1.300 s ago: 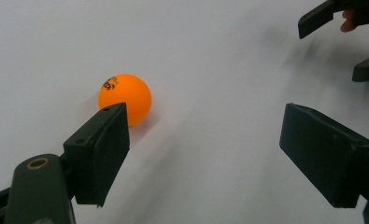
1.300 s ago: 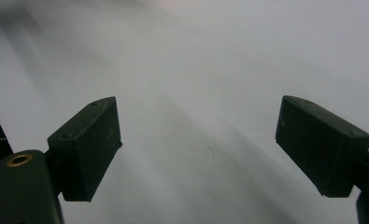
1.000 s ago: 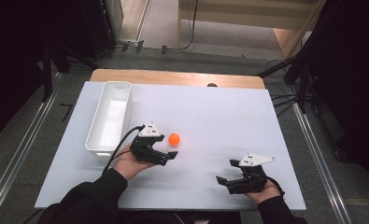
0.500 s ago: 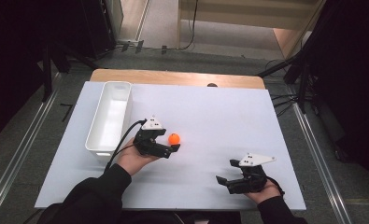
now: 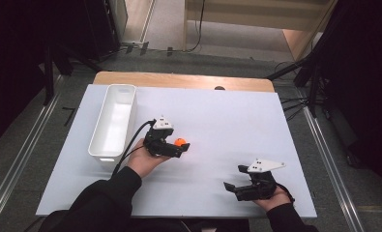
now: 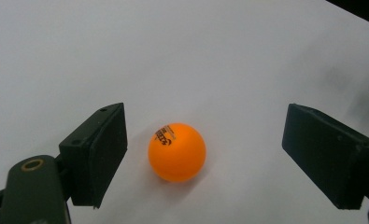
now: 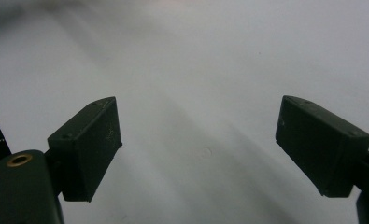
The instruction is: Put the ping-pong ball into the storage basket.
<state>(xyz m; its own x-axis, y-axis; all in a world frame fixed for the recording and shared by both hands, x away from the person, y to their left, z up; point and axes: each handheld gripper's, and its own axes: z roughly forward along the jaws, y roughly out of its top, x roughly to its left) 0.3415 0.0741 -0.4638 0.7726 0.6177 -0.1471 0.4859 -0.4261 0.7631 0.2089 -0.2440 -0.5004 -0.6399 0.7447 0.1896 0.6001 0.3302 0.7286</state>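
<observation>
left claw (image 6: 205, 154) just widened, apart around the orange ball (image 6: 176, 151), not touching; white bin (image 5: 112, 121) at ten o'clock. right claw (image 7: 196, 149) apart, empty.

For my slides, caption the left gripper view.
Open left gripper straddles an orange ball on the white table.
</observation>
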